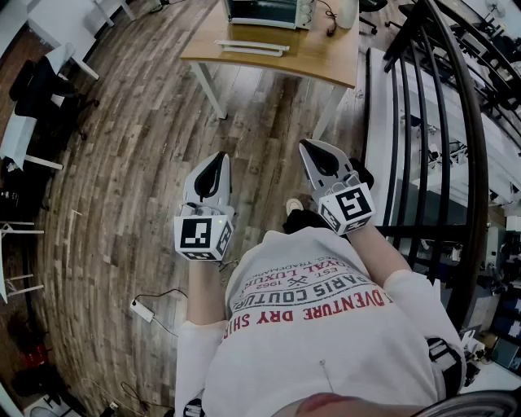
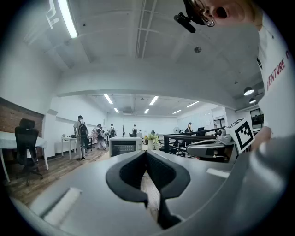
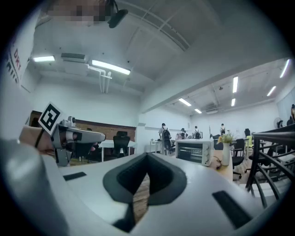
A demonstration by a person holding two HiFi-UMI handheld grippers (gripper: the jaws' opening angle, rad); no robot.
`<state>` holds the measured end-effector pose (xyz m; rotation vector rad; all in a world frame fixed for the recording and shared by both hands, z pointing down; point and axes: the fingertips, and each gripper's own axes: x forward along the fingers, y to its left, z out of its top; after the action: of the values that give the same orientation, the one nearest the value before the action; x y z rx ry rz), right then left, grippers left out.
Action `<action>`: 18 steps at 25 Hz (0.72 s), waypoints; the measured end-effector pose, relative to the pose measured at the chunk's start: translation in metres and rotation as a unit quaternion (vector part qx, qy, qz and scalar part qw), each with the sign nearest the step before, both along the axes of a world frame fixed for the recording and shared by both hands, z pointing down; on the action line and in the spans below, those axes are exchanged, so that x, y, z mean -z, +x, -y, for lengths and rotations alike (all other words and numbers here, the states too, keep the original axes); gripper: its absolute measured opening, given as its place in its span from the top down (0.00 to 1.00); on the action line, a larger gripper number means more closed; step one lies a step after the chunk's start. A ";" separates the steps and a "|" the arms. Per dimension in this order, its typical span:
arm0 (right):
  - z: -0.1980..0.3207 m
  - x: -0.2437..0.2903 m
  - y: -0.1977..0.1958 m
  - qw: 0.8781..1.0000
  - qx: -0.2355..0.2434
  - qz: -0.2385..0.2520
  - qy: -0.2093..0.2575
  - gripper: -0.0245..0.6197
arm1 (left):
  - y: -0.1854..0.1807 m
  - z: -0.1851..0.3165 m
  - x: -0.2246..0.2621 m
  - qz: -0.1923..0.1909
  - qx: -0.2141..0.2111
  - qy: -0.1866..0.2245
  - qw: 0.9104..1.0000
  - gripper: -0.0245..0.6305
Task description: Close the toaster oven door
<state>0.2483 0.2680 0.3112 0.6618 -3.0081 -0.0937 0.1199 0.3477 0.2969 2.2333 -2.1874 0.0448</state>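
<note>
**Head view.** The toaster oven (image 1: 269,11) stands at the back of the wooden surface (image 1: 326,59), with its door (image 1: 252,47) folded down. The step in hand is the approach. The left hand-held gripper (image 1: 219,155) and right hand-held gripper (image 1: 306,145) are held level before the torso, well apart from the oven.

**Left gripper view.** The jaws are together and empty. The oven lies straight ahead.

**Right gripper view.** The jaws are together and empty. The oven lies ahead, slightly right.

**Next move.** Step up to the surface, set one tip under the door's edge, and swing the door up.
</note>
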 end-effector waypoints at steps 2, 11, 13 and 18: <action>-0.001 -0.001 0.003 1.000 0.000 -0.002 0.000 0.98 | 0.002 -0.001 0.000 -0.001 0.001 0.000 1.000 0.94; 0.001 -0.004 0.010 1.000 -0.006 -0.002 -0.008 0.98 | 0.008 0.005 -0.004 -0.003 -0.006 -0.006 1.000 0.94; 0.001 -0.004 0.012 1.000 -0.008 0.006 -0.014 0.98 | 0.009 0.004 -0.005 -0.010 -0.005 -0.003 1.000 0.94; 0.003 -0.007 0.014 1.000 -0.013 0.010 -0.026 0.98 | 0.008 0.002 -0.008 -0.042 -0.006 0.007 0.999 0.76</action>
<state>0.2626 0.2646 0.3179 0.7011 -3.0076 -0.0088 0.1281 0.3453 0.3049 2.2119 -2.1379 -0.0634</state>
